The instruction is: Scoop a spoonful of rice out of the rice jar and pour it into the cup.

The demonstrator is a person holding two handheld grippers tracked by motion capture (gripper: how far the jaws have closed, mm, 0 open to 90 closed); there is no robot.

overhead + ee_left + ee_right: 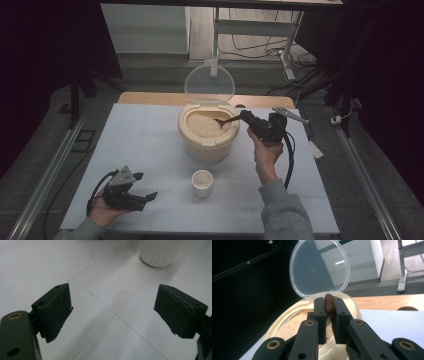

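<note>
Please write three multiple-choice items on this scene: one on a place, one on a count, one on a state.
1. Where does the small white cup stand?
A. in front of the rice container
B. behind it
C. inside it

2. How many grippers are on view from above?
A. one
B. two
C. three

3. How is the container's clear lid?
A. shut
B. lying on the table
C. raised open

Answers: 1 A, the cup sits nearer the person; 2 B, the left gripper and right gripper; 3 C, the lid stands upright behind the rice.
</note>
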